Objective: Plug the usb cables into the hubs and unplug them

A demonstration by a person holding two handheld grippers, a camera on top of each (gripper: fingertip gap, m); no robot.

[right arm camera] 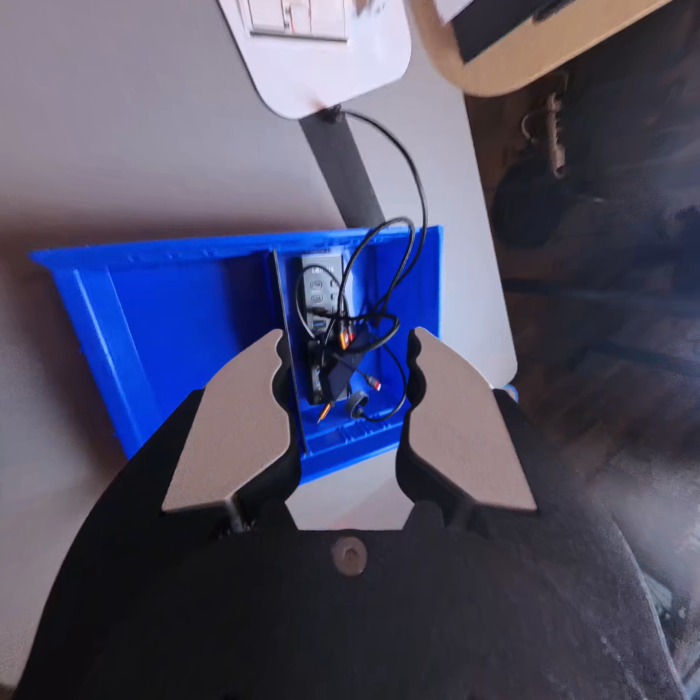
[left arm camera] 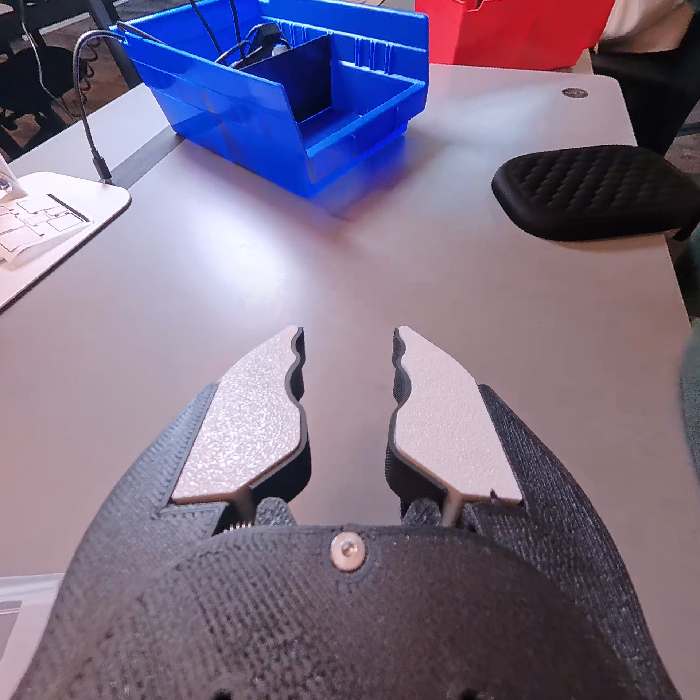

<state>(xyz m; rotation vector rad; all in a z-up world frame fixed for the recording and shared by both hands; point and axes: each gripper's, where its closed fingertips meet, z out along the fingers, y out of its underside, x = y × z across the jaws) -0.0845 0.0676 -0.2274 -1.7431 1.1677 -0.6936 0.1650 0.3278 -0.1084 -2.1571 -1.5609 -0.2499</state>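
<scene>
Cables (right arm camera: 382,314) lie tangled over the hub (right arm camera: 322,288) in the blue bin (right arm camera: 170,322); right claw (right arm camera: 346,333), wide and empty, should pinch one plug.

The left tool (left arm camera: 348,337) hangs open above the grey table (left arm camera: 227,303), blue bin (left arm camera: 265,125) ahead.

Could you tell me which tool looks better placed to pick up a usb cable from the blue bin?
Right. The right tool hangs open above the cables in the blue bin; the left tool is open over bare table.
</scene>
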